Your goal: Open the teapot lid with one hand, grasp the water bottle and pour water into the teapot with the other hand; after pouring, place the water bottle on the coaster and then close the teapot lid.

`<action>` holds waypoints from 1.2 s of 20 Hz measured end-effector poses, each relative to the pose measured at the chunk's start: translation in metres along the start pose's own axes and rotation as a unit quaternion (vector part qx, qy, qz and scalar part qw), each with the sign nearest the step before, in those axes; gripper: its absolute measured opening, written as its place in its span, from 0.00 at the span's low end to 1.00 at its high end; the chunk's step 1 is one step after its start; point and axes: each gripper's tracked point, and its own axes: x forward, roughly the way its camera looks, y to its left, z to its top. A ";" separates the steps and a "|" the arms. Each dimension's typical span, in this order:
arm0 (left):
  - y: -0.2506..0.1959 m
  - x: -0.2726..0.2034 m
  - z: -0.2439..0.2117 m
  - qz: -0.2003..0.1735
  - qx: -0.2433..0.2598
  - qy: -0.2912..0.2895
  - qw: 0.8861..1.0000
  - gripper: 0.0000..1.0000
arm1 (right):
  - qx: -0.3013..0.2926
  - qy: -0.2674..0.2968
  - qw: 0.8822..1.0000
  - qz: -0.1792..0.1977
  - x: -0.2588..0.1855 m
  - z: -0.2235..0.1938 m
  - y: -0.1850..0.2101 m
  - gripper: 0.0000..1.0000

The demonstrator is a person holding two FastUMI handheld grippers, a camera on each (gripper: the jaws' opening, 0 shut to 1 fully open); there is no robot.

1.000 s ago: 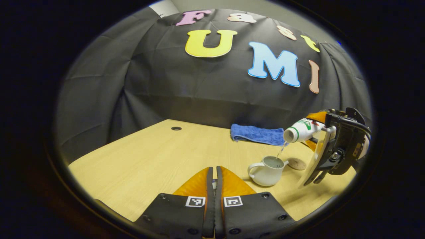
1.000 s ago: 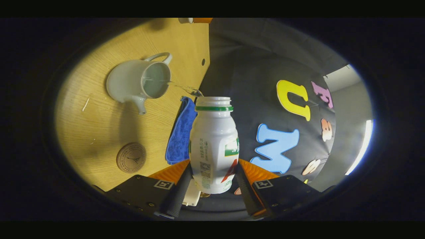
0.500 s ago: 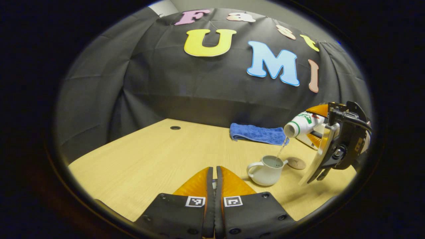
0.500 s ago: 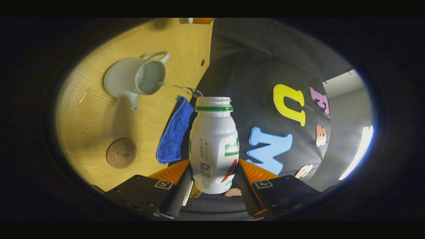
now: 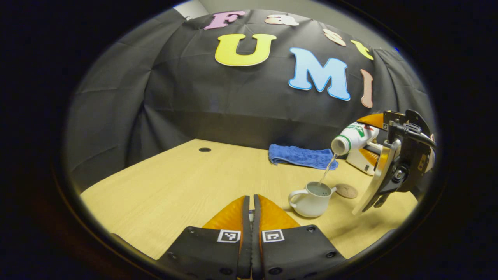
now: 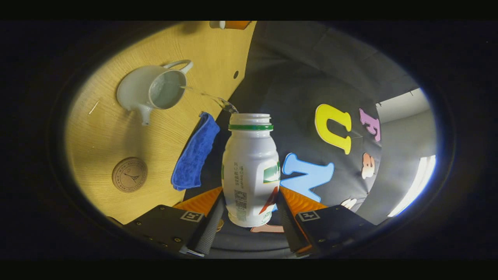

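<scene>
A white teapot [image 5: 310, 200] with its lid off is stood upright on the worktop [image 5: 186, 182], water seen inside. A white water bottle [image 6: 251, 171] with a green neck ring is held tilted above it, a thin stream [image 5: 325, 172] being poured in. A round cork coaster [image 6: 129, 174] is laid flat beside the teapot.

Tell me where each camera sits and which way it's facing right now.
Left gripper view: rides the left tool, low over the table, facing the booth wall; its closed fingers show below.
Right gripper view: rides the right tool, rolled sideways, looking along the water bottle it grips.
Shared: teapot, coaster, blue cloth, bottle.
</scene>
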 end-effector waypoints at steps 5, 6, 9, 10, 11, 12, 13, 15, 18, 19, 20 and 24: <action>0.001 0.000 0.000 0.000 -0.002 0.001 1.000 0.10 | -0.014 -0.001 1.000 -0.005 0.001 -0.002 -0.006 0.73; 0.002 0.000 0.000 0.000 -0.002 0.002 1.000 0.10 | -0.017 -0.002 1.000 -0.005 0.001 -0.003 -0.006 0.72; 0.001 0.000 -0.001 -0.001 -0.002 0.002 1.000 0.10 | -0.024 -0.003 1.000 -0.007 0.002 -0.004 -0.008 0.72; 0.002 0.000 0.000 -0.001 -0.002 0.002 1.000 0.10 | -0.026 -0.004 1.000 -0.008 0.001 -0.004 -0.009 0.72; 0.001 0.000 -0.001 -0.001 -0.001 0.002 1.000 0.10 | -0.029 -0.006 1.000 -0.009 0.002 -0.003 -0.010 0.72; 0.001 0.000 -0.001 -0.001 -0.001 0.002 1.000 0.10 | -0.031 -0.007 0.999 -0.011 0.001 -0.003 -0.011 0.73; 0.001 -0.001 0.000 -0.002 -0.001 0.002 1.000 0.10 | -0.034 -0.009 0.999 -0.012 0.001 -0.003 -0.013 0.73; 0.001 0.000 -0.001 -0.003 -0.001 0.003 1.000 0.10 | -0.040 -0.012 0.999 -0.016 0.002 -0.002 -0.016 0.73; 0.000 0.000 -0.001 -0.004 -0.001 0.003 1.000 0.10 | -0.048 -0.017 0.998 -0.021 0.002 0.000 -0.020 0.73; 0.000 -0.001 -0.002 -0.004 -0.001 0.004 1.000 0.10 | -0.050 -0.018 0.998 -0.023 0.002 0.001 -0.022 0.72; 0.000 0.000 -0.001 -0.004 -0.002 0.004 1.000 0.10 | -0.051 -0.019 0.998 -0.024 0.003 0.001 -0.023 0.73; 0.000 0.000 -0.002 -0.005 -0.003 0.006 1.000 0.10 | -0.058 -0.025 0.997 -0.033 0.003 0.005 -0.029 0.73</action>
